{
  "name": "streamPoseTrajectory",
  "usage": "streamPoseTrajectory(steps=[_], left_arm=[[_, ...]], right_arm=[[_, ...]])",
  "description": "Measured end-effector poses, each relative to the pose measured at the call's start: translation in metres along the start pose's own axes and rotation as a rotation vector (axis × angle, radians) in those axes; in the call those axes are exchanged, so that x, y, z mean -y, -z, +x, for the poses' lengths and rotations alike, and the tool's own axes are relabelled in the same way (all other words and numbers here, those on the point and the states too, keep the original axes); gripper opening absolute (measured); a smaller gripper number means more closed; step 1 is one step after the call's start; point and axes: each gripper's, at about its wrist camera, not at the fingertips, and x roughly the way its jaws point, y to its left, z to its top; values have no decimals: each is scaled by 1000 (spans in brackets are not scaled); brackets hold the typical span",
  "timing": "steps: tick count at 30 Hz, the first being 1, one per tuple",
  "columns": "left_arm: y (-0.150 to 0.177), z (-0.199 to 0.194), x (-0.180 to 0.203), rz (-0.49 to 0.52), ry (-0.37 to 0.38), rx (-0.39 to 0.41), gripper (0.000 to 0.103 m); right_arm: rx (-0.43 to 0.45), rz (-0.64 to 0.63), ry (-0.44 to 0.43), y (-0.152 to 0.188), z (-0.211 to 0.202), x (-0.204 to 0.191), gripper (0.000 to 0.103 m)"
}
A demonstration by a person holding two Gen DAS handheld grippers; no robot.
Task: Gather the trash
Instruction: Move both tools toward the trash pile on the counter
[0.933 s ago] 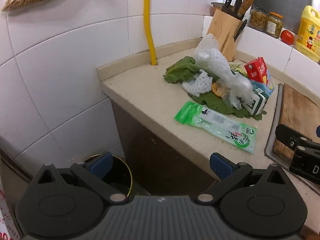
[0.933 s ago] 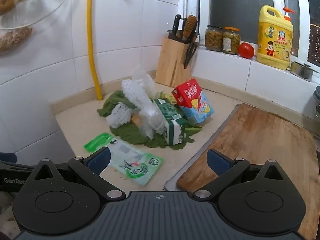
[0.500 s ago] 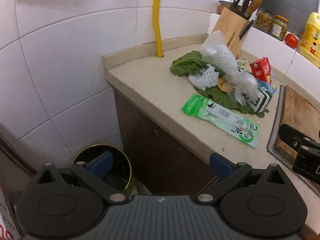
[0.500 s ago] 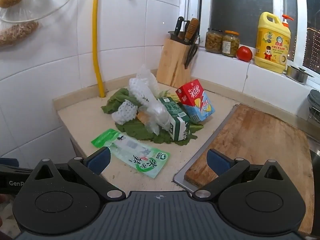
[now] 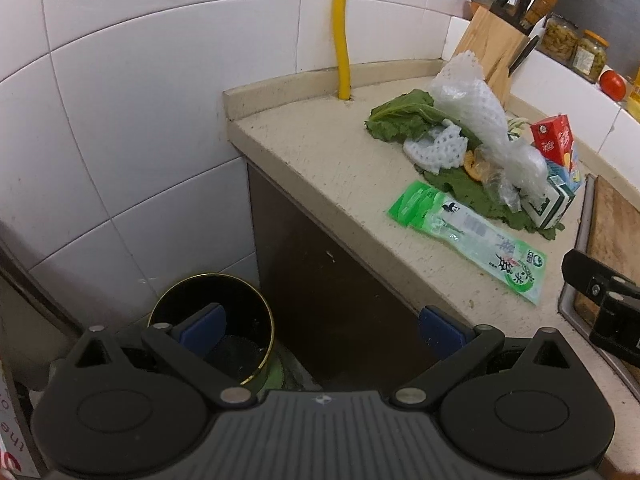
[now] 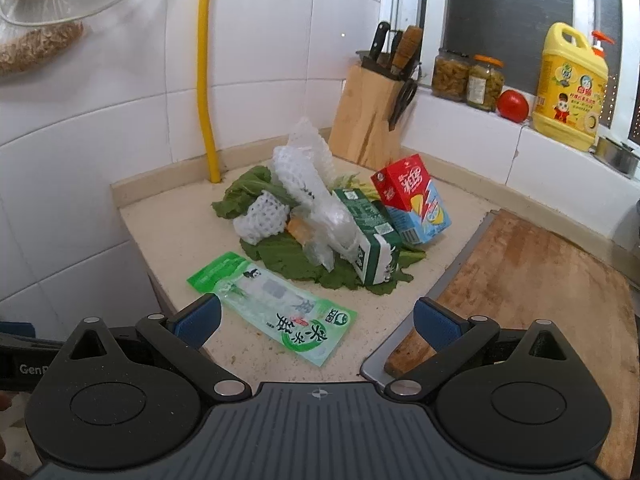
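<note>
My left camera looks down past the beige counter's (image 5: pixel 320 160) near-left corner; my right faces it closer. Both share the flat green plastic wrapper (image 5: pixel 468 236) (image 6: pixel 276 306).

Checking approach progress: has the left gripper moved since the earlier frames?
Yes. The left gripper has pulled back and lowered: the counter edge sits higher, and the bin is more exposed.

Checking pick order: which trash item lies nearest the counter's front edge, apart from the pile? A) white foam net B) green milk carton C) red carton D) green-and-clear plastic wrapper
D: the green-and-clear plastic wrapper lies flat by itself in front of the pile, just ahead of the open right gripper.
</note>
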Motion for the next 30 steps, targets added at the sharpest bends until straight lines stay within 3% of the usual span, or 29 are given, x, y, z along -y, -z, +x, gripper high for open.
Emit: streamPoseTrajectory(steps=[30], left_arm=[[8,0,-25,-47,-34,-27,99]], right_arm=[[-44,-38,-51,3,3,-26,103]])
